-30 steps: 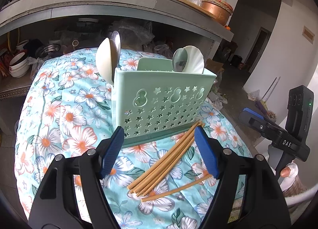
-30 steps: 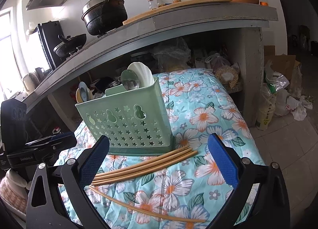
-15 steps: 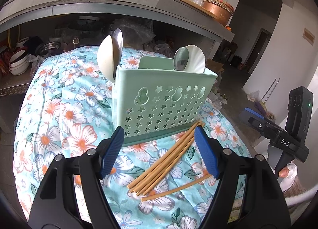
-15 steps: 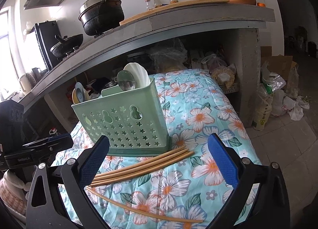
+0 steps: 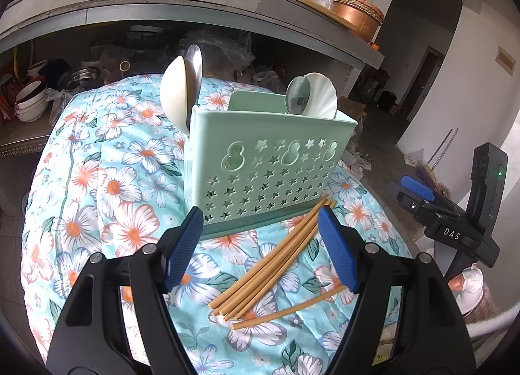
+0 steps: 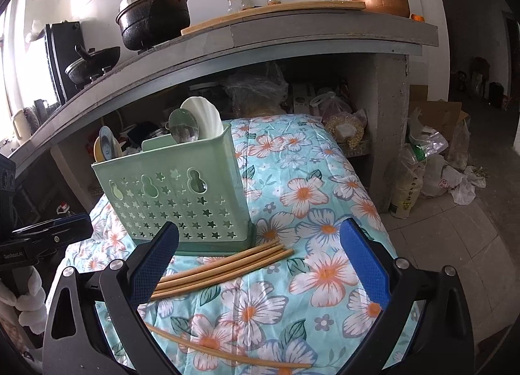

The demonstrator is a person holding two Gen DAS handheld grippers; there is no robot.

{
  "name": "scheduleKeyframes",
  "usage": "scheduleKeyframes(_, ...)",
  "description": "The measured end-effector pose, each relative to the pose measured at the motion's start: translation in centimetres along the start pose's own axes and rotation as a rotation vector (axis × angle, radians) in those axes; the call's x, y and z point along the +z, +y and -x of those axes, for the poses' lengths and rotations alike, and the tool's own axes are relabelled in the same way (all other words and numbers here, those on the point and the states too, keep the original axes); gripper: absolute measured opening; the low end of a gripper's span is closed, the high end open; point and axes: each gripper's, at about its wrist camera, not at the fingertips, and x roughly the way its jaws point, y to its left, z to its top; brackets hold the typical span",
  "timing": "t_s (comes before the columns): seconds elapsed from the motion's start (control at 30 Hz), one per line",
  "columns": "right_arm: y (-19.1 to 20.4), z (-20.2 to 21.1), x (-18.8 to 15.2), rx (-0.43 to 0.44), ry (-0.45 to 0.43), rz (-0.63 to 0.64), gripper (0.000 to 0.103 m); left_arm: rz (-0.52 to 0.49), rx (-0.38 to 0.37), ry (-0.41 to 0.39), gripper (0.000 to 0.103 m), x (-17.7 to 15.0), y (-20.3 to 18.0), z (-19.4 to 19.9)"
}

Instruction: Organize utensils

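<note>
A pale green utensil holder with star cut-outs stands on a floral cloth. White and metal spoons stick up from both its ends. Several bamboo chopsticks lie bundled in front of it, and one lone chopstick lies nearer to me. My left gripper hovers open above the bundle, nothing between its blue pads. My right gripper is open too, wider, over the chopsticks' right ends.
The floral cloth covers a small rounded table. Behind it runs a concrete counter carrying pots and bottles, with bags and bowls stored underneath. The right gripper shows at the left wrist view's right edge. Bags lie on the tiled floor.
The right wrist view has tipped down a little, so the holder and chopsticks sit lower in it. Nothing on the table has moved, and both grippers stay open.
</note>
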Motion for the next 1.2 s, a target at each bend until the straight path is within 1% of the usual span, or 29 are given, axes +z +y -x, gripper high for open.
scheduleKeyframes(0.53, -0.69, -0.72, -0.36, -0.025, 0.031, -0.024, 0.097, 0.004, 0.000, 0.005, 0.069, -0.13, 0.07, -0.13)
scheduleKeyframes(1.2, -0.25, -0.99, -0.50, 0.004, 0.049, -0.018, 0.097, 0.006, 0.000, 0.006, 0.069, -0.25, 0.14, -0.20)
